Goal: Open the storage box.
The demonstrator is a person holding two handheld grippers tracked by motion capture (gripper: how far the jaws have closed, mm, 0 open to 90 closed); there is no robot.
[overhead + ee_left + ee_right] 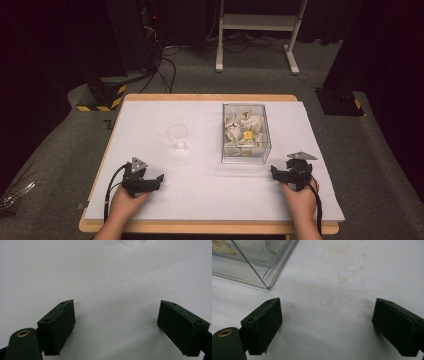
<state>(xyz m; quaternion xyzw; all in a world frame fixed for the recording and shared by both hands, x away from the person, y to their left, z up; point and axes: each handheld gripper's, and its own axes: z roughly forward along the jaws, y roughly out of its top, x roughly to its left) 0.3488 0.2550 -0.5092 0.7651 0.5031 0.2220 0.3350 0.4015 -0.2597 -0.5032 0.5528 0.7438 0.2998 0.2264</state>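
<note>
Worktop (150,200): a white sheet on a wooden board, carrying every item below; faint brownish stains mark its surface in the right gripper view.

Clear box (245,132): a transparent, open-topped container on the right half of the worktop, roughly half filled with small crumpled pale packets (239,127), one showing a yellow face (247,135). What the packets are cannot be told at this size. Its near corner (268,286) appears just ahead and to the left of the right jaws.

Clear cup (178,137): an upright, transparent vessel left of centre, apparently empty, standing well apart from the box. Its base (132,242) sits at the top edge of the left gripper view, straight ahead of the jaws.

Left hand-held gripper (159,178): rests on the near left of the worktop, jaws wide apart with nothing between them (116,325), pointing toward the centre. The cup lies forward and slightly to its right; this is the nearer hand to the cup.

Right hand-held gripper (274,171): rests on the near right, jaws likewise spread and empty (327,327), pointing leftward. The box stands just beyond and to the left of its tips; this is the nearer hand to the box.

Judgement: work has not yet begun; a packet transfer from box to cup seems likely, with the right hand-held gripper reaching up and over the box's near wall.
</note>
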